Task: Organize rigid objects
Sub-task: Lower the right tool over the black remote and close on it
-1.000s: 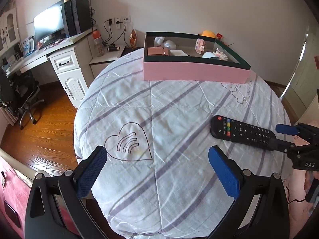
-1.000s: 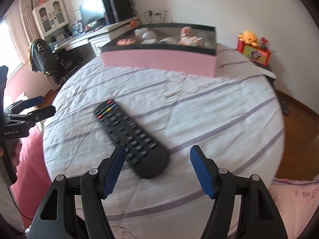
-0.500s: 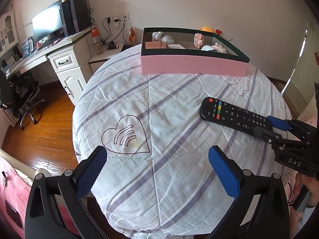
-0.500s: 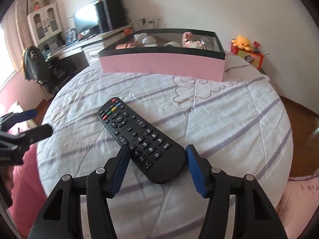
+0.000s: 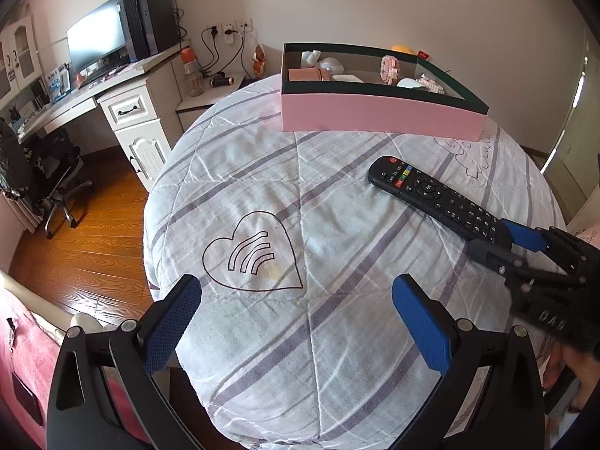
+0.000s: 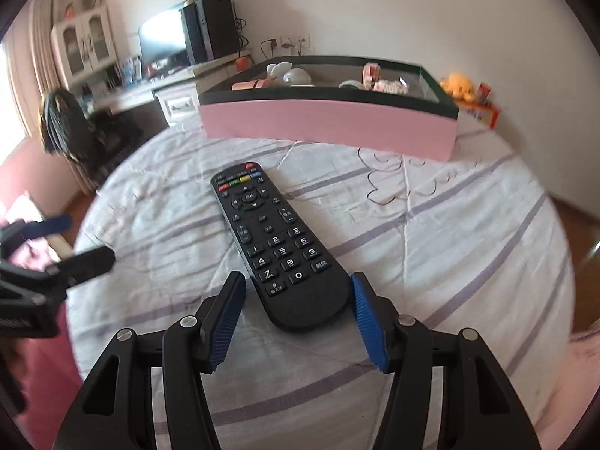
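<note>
- The step in hand is the pick-up of the long black plastic remote control point(image 6: 279, 242); it lies flat on the white quilted bedcover with purple stripes point(image 5: 300, 300), in front of the long pink cardboard box with the dark green rim point(image 5: 378, 112) and apart from it
- The right gripper point(image 6: 296, 318) has its blue pads on both sides of the remote's near end; its jaws have just been closing on it, but a small gap shows at each pad, so I judge it is not yet clamped
- The left gripper point(image 5: 296, 322) is released and wide, with nothing between its pads, well to the left of the remote
- The box already holds several small things
- The next move, I think, calls for closing fully on the remote's narrow sides, lifting it level, then carrying it over the near wall into the box
</note>
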A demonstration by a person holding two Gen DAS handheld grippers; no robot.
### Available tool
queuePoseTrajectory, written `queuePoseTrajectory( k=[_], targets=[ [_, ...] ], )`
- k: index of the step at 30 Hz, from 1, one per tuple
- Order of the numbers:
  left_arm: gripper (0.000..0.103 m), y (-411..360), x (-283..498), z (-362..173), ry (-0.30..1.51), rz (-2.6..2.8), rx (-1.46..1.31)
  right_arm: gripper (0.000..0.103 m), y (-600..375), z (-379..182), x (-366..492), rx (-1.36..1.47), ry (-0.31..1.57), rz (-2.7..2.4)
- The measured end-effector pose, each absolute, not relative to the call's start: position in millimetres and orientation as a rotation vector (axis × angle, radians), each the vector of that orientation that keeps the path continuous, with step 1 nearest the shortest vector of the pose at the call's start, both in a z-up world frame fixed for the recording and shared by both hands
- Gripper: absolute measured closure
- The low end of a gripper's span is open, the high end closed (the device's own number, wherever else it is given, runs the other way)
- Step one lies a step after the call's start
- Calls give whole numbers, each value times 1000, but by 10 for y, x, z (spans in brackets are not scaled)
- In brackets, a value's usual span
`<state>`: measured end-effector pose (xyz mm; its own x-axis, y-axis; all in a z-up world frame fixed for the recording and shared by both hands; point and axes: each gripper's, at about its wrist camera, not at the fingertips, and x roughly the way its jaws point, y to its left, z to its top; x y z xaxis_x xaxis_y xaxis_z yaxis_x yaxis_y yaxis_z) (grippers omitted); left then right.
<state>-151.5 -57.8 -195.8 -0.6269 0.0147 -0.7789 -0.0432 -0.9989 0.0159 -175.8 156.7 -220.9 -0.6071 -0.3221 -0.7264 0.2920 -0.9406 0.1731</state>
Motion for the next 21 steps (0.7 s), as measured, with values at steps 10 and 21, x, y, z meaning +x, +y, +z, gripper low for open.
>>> queuePoseTrajectory(
  k=[10,21],
  targets=[
    [0,-560,-1565,-1977,54,2798,-1355,46,1600,-2234,-1981,1211,-122,-2421],
    [0,-473,-1759,-1997,48,2771,-1374,60,1271,-2134,-1635,1062,372,-2502]
  ],
)
